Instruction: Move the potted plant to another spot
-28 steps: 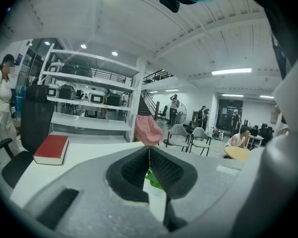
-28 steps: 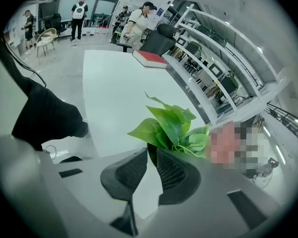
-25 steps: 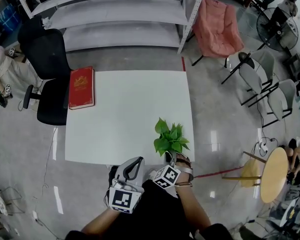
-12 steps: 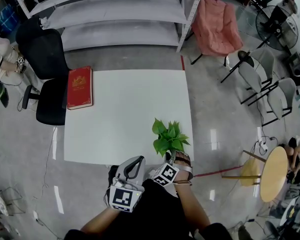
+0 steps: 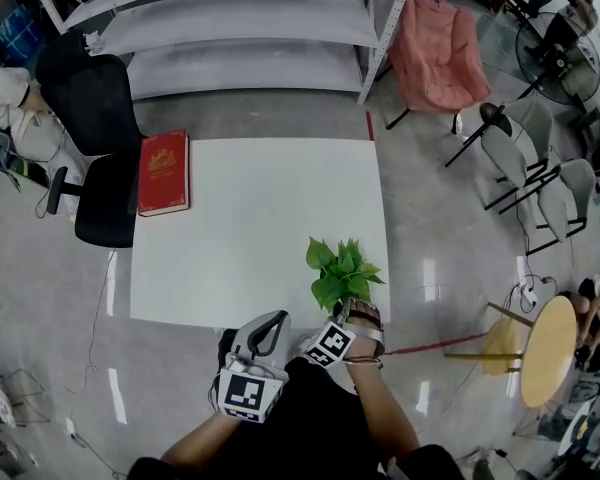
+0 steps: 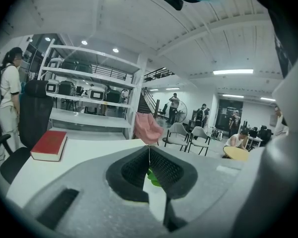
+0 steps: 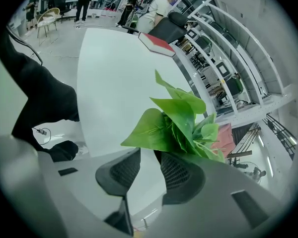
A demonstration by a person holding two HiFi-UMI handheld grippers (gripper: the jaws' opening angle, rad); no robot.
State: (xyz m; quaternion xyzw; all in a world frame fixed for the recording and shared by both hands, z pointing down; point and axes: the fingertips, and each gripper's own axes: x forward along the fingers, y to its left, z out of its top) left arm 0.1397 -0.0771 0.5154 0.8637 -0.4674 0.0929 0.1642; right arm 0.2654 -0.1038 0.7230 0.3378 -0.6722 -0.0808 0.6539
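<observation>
The green leafy potted plant (image 5: 342, 273) stands at the five o'clock corner of the white square table (image 5: 250, 218). The grey right gripper (image 7: 148, 157), at the plant's six o'clock, has just been opening its jaws, now wide with only tabletop between them. To release well, I judge it should back straight toward six o'clock, clear of the leaves, while the grey left gripper (image 6: 149, 155), at seven o'clock, is closed on nothing.

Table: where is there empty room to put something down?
The whole middle of the table is bare, from the red book at the far left corner to the plant by the near right edge. Only that plant corner is crowded.
</observation>
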